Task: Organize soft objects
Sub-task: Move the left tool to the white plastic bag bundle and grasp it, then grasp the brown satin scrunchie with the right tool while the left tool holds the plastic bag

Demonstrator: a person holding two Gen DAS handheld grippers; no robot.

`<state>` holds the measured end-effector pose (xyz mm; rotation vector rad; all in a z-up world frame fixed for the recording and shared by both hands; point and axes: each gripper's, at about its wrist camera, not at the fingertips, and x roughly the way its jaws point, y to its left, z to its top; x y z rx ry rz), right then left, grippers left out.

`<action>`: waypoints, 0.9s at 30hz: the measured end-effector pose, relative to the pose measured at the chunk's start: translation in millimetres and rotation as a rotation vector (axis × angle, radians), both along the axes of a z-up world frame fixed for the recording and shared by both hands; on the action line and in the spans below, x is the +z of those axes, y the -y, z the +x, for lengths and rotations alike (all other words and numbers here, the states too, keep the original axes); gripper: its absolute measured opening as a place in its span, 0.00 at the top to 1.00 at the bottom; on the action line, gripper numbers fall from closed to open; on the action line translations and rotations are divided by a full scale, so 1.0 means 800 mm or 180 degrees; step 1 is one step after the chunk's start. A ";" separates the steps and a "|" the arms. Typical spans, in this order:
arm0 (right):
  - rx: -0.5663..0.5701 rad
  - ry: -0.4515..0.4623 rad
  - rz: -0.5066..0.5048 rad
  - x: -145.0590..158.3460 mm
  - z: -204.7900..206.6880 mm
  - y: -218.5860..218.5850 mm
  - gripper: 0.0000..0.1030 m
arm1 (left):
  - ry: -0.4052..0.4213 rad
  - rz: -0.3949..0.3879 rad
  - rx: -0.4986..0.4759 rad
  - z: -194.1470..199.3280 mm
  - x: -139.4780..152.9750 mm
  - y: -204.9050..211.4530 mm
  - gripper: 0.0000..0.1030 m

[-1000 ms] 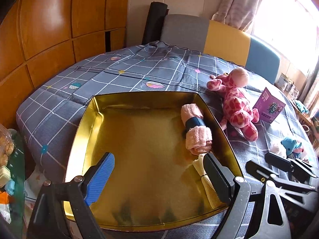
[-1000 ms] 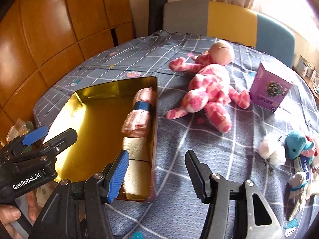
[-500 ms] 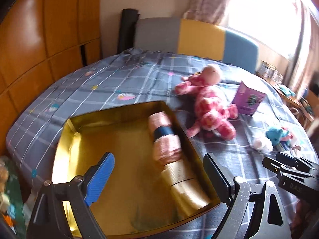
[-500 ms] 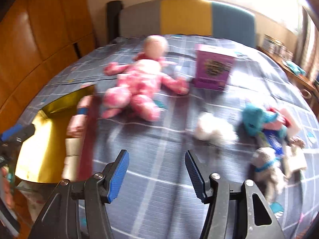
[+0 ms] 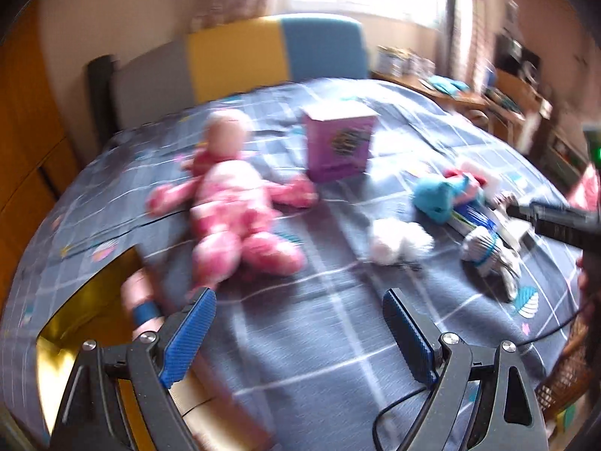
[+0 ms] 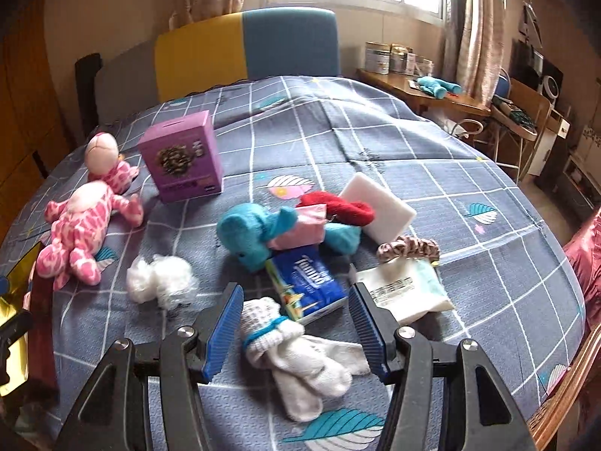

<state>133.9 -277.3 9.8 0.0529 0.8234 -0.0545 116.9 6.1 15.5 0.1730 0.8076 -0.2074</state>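
where socks (image 6: 300,349) lie, tissues (image 6: 308,285) beside

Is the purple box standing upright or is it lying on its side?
Upright. The purple box stands on its base on the bedspread, its printed front facing the camera and its top face level.

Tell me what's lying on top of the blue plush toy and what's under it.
A pink packet lies across the blue plush toy, beside a red fabric item. The toy's lower edge overlaps the blue tissue pack. Anything else beneath the toy is hidden.
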 end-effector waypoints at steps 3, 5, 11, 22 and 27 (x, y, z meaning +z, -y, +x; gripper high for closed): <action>-0.0127 0.0045 0.0108 -0.004 0.005 0.024 0.42 | -0.0165 0.0043 -0.0156 0.031 -0.016 0.040 0.12; -0.0172 0.0014 0.0225 -0.007 0.007 0.032 0.42 | -0.0244 0.0052 -0.0222 0.048 -0.025 0.061 0.12; -0.0170 -0.0024 0.0662 -0.010 0.008 0.043 0.42 | -0.0418 0.0020 -0.0430 0.092 -0.053 0.118 0.11; -0.0340 -0.0086 0.1092 -0.019 0.010 0.068 0.42 | -0.0862 -0.0162 -0.0393 0.146 -0.117 0.141 0.61; -0.0549 -0.0002 0.1281 -0.018 0.005 0.090 0.42 | -0.0697 -0.0331 -0.0328 0.129 -0.108 0.126 0.63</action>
